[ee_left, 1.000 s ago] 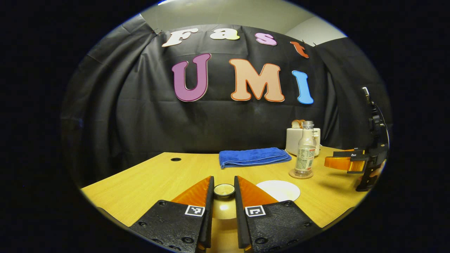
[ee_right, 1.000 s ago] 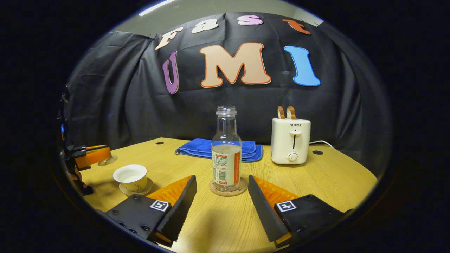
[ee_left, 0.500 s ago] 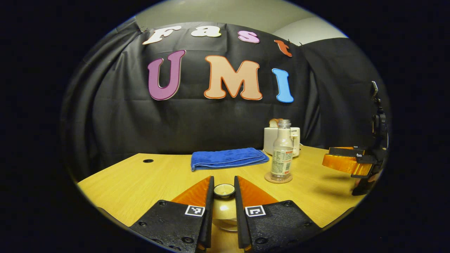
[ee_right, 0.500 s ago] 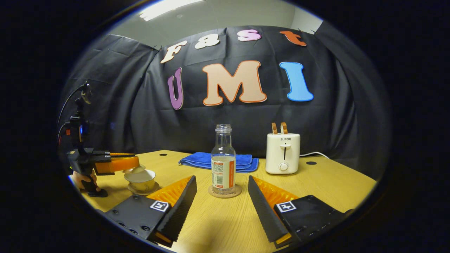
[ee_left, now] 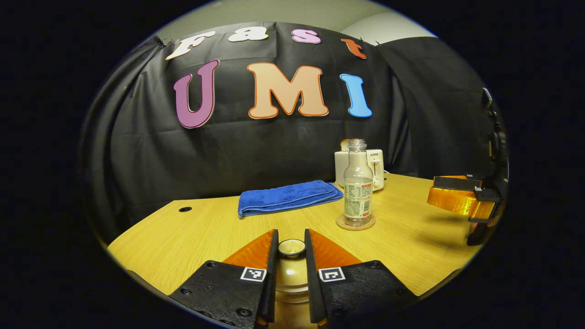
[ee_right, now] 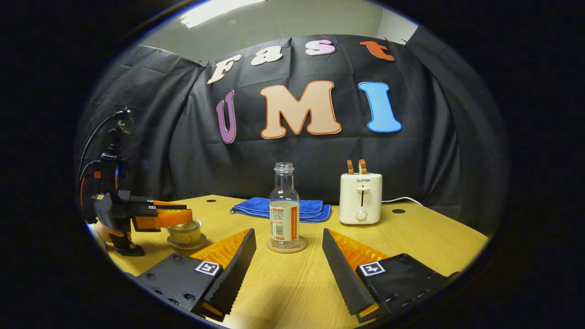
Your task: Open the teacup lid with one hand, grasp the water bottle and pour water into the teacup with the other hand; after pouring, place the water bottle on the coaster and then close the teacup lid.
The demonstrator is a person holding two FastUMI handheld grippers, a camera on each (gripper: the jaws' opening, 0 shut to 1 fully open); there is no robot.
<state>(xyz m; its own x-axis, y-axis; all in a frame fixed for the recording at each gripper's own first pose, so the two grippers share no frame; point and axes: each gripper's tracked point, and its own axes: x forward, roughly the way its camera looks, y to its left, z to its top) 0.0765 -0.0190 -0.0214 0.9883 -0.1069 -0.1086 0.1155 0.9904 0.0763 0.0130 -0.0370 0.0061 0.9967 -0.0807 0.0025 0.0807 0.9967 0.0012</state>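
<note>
Table [ee_right: 411, 237] of pale wood carries everything, with a white toaster [ee_right: 360, 198] and a folded blue towel [ee_right: 279, 208] parked at the back, out of the working area. Nearer the front, the water bottle [ee_right: 284, 204] stands upright and uncapped on its cork coaster [ee_right: 287, 245], part full, which suggests the pouring step is done. The right gripper [ee_right: 288, 269] hangs just behind it with its fingers spread wide and touching nothing, probably clear of the bottle so it stays put. Off to the side, the left gripper [ee_left: 291, 269] has its fingers drawn in narrow on the knob of the teacup lid [ee_left: 291, 247], pinching it from both sides. In the right gripper view that lid sits level at the rim of the teacup [ee_right: 183, 235] on its saucer [ee_right: 186, 242], so closing looks nearly finished; whether it is fully seated is unclear.
</note>
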